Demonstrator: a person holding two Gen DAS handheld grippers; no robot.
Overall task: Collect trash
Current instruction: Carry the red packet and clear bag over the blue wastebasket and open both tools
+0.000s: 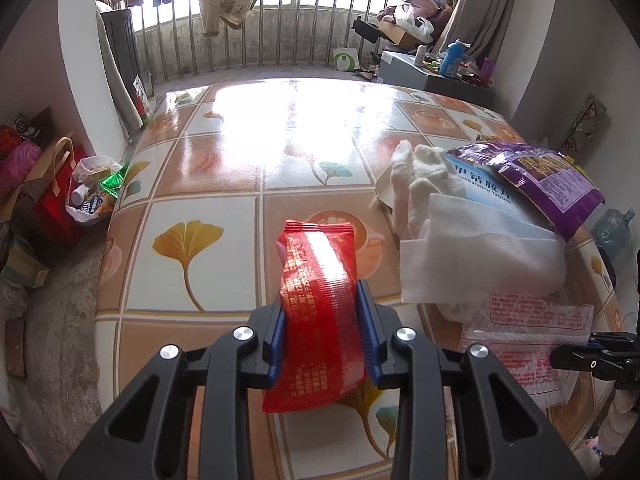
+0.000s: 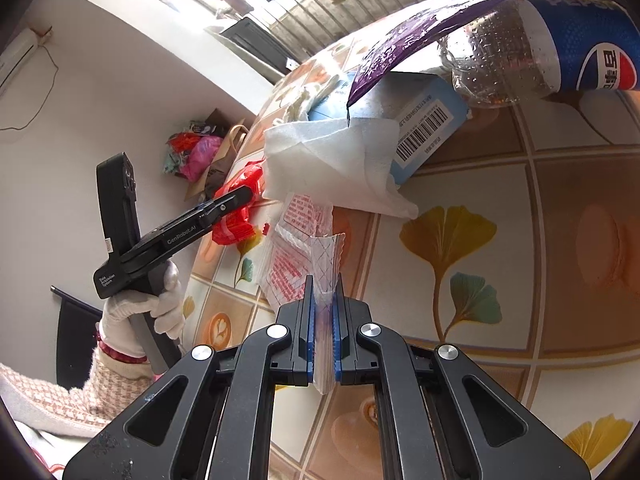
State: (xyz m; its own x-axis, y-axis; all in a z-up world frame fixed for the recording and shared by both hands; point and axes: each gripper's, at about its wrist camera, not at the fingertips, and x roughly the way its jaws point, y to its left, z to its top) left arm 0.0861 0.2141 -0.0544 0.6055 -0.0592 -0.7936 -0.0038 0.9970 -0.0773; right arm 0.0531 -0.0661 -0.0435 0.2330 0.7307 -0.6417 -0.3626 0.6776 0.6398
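Left gripper (image 1: pixel 324 312) jaws clamp red packet (image 1: pixel 320 312); right gripper (image 2: pixel 324 300) jaws pinch clear wrapper (image 2: pixel 296 256) under tissue (image 2: pixel 340 160).

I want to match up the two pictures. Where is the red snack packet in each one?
Left wrist view: the red packet is in the bottom middle, clamped in the left gripper.
Right wrist view: it is left of centre, small, in the same gripper.
Shared landmark: the white tissue, lying beside the packet on the table.
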